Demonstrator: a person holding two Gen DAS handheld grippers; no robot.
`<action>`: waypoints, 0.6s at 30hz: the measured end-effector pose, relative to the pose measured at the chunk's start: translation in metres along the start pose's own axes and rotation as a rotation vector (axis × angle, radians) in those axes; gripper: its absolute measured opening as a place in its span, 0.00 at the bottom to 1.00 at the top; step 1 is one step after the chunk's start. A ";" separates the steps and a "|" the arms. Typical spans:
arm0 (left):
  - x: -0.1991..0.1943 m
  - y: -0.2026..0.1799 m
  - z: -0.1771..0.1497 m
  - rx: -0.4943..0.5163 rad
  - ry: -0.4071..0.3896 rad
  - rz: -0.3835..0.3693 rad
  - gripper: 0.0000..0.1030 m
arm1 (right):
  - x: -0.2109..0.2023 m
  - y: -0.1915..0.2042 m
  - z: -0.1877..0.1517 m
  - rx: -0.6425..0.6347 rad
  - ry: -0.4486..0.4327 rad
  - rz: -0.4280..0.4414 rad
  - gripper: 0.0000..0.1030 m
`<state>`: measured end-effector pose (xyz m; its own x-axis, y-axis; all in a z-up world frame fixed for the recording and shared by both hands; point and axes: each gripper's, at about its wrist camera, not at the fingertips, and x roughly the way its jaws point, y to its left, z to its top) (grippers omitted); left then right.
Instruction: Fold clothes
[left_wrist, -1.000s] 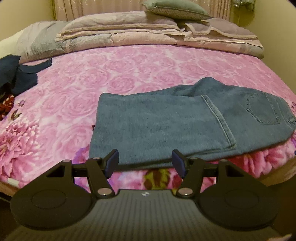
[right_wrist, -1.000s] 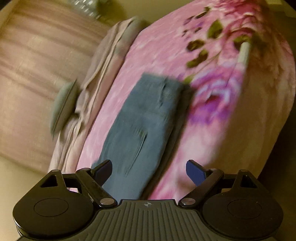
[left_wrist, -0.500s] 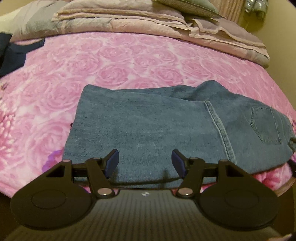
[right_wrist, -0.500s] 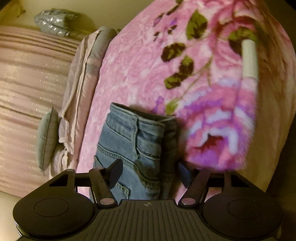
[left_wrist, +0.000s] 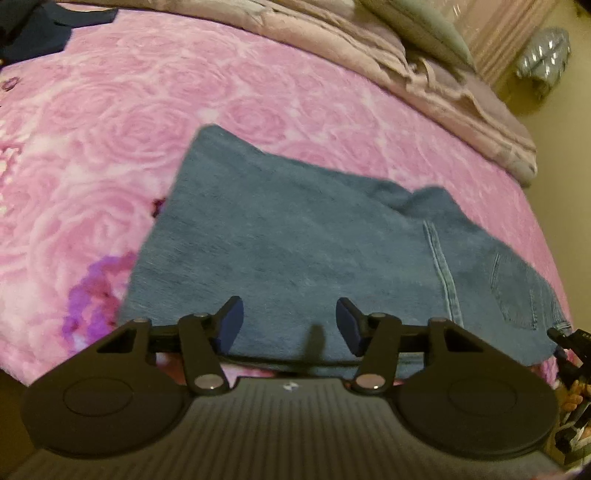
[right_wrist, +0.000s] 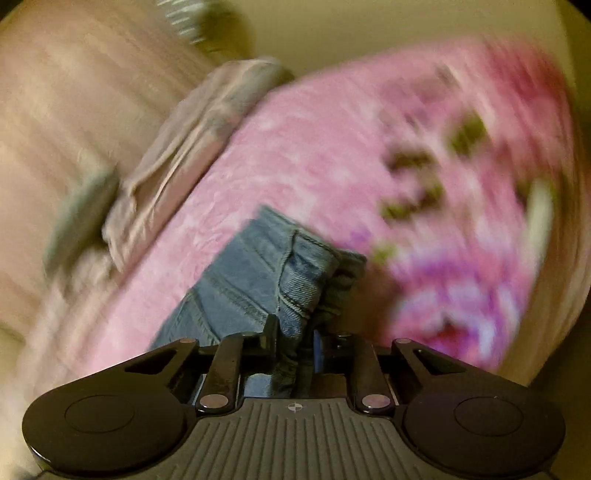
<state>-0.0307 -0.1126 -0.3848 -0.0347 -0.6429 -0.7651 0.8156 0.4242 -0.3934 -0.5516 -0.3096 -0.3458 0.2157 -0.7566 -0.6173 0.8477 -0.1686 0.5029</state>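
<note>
Denim jeans (left_wrist: 295, 251): one | right gripper (right_wrist: 293, 341) just clamped waistband | left gripper (left_wrist: 290, 325) half-wide, closing, empty

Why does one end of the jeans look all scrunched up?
The right gripper has just closed on the waistband end of the jeans, bunching it. The rest lies folded flat on the pink blanket. Nothing else looks odd.

Faded blue jeans (left_wrist: 295, 251), pink rose-patterned bedspread (left_wrist: 110, 129) (purple blooms), mauve quilt (left_wrist: 424, 74)

Folded blue jeans (left_wrist: 295, 254) lie flat on the pink bedspread (left_wrist: 110, 129).
</note>
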 end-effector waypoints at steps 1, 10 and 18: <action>-0.005 0.005 0.002 -0.009 -0.018 -0.001 0.50 | -0.006 0.022 0.001 -0.103 -0.029 -0.027 0.14; -0.048 0.072 0.008 -0.154 -0.108 -0.041 0.49 | -0.083 0.244 -0.102 -0.917 -0.325 0.209 0.14; -0.063 0.136 -0.015 -0.278 -0.052 -0.023 0.48 | -0.060 0.318 -0.319 -1.558 -0.155 0.495 0.14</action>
<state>0.0737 -0.0043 -0.3977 -0.0158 -0.6830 -0.7303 0.6253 0.5631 -0.5402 -0.1403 -0.1161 -0.3421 0.6315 -0.6089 -0.4801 0.3772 0.7822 -0.4958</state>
